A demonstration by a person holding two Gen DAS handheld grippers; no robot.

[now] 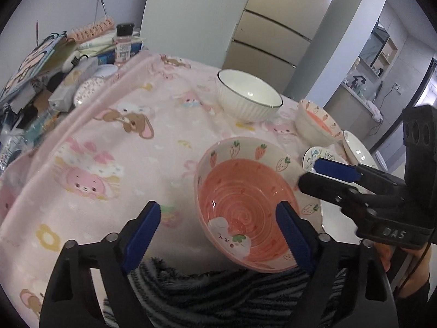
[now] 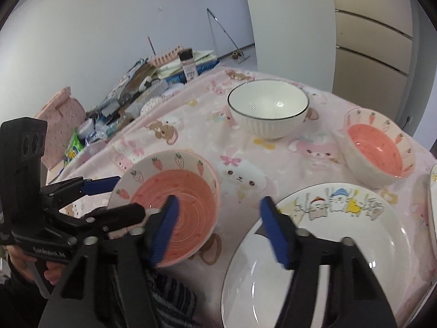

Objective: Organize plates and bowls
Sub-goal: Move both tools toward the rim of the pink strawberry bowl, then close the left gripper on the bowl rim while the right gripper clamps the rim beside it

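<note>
Your left tool (image 1: 222, 232) is spread. Its left finger stands outside the strawberry bowl (image 1: 240, 191) and its right finger is over the near inside of it, so the bowl's rim lies between the pads without being pinched. Your right tool (image 2: 221, 229) is also spread. One finger is over the pink inside of the same bowl and the other is over the rim of the cartoon plate (image 2: 327, 246), just beside the bowl. The bowl sits at the near edge of the tabletop (image 1: 123, 164), on a pink cartoon blanket. Farther away stand a white ribbed bowl (image 2: 269, 109) and a carrot bowl (image 2: 374, 153), apart from each other.
</note>
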